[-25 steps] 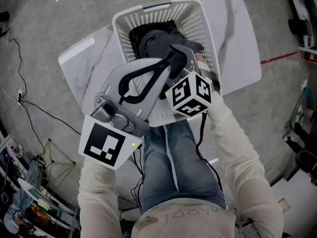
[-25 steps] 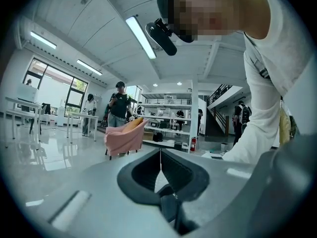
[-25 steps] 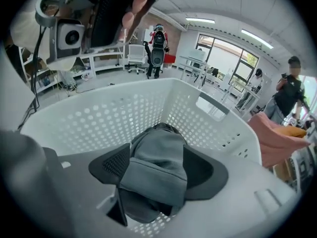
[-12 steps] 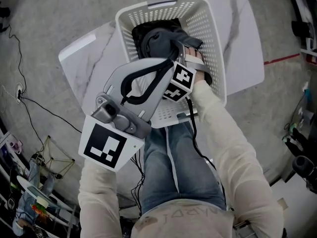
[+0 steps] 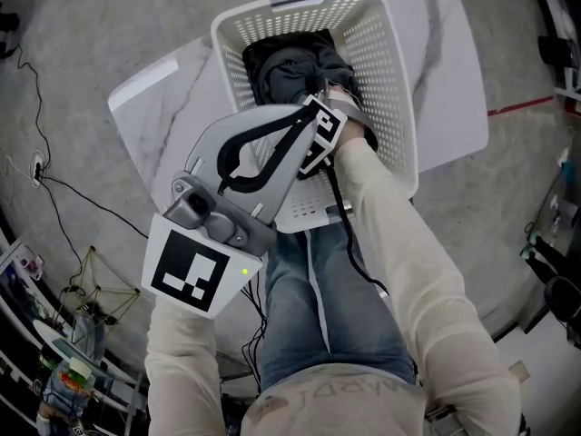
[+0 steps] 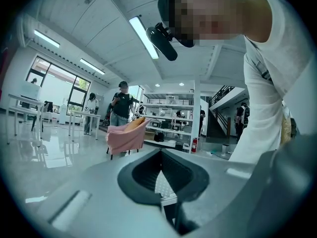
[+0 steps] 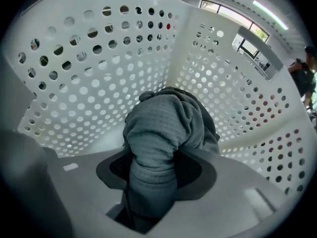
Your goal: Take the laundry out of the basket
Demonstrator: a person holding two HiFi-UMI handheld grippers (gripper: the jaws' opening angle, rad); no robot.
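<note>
Right gripper view: the right gripper (image 7: 151,182) is clamped on a bunched fold of grey laundry (image 7: 163,128), low centre of the frame. The cloth is pinched into a thick roll. Its long axis runs from the jaws at the bottom up toward mid-frame, and the top flops over to the right. Perforated walls of the white basket (image 7: 99,83) wrap all round, so the grab is deep inside. Likely gripped at a raised fold because that's the easiest bit to pinch and lift.

Left gripper view: the left gripper (image 6: 161,182) has its jaws together with nothing held; only a sliver of white mesh shows through the slit. It points out at the room, with a pink chair (image 6: 126,135) left of centre and the person's sleeve (image 6: 262,113) at right. Probably parked clear so the other side can work.

Head view: the basket sits upper centre on a marbled table (image 5: 454,80). The dark laundry is heaped in its far half, not yet out. The right arm reaches in from the lower right. The left gripper fills centre-left, raised over the near rim.
</note>
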